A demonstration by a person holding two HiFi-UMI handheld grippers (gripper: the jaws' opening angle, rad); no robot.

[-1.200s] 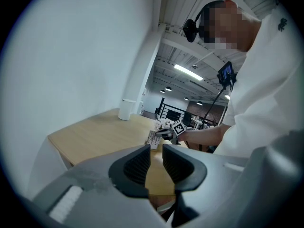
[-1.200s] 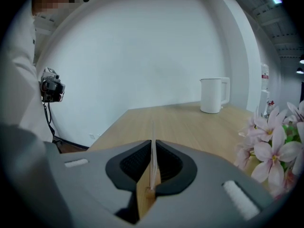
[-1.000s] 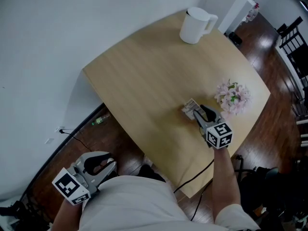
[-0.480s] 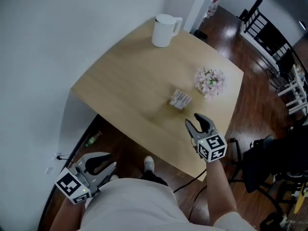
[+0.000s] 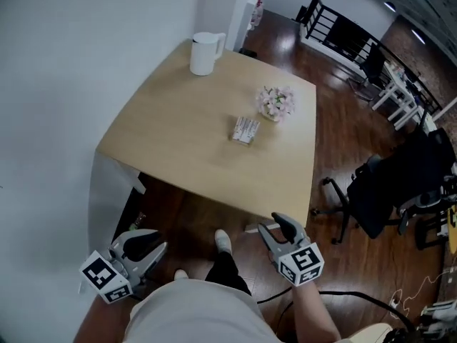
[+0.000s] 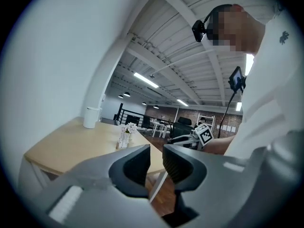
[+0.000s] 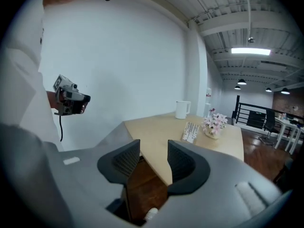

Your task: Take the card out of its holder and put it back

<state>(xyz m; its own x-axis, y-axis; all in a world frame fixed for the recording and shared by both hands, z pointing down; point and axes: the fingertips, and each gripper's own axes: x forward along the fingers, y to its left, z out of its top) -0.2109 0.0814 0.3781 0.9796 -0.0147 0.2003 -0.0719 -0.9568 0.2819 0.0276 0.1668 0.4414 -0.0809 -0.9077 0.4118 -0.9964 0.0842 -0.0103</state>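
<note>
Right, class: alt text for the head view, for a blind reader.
A person holds the left gripper and right gripper low, open and empty, short of a wooden table bearing a white jug, pink flowers and a card holder.

The card (image 5: 245, 129), white with rows of dark print, stands almost upright in its holder (image 7: 189, 139), leaning slightly. It sits on the bench (image 5: 178, 141), toward 3 o'clock of its middle.

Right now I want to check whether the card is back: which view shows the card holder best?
The right gripper view: the card holder faces the camera, unobstructed on the table, beside the flowers. The head view shows it small from above; the left gripper view, tiny and distant.
</note>
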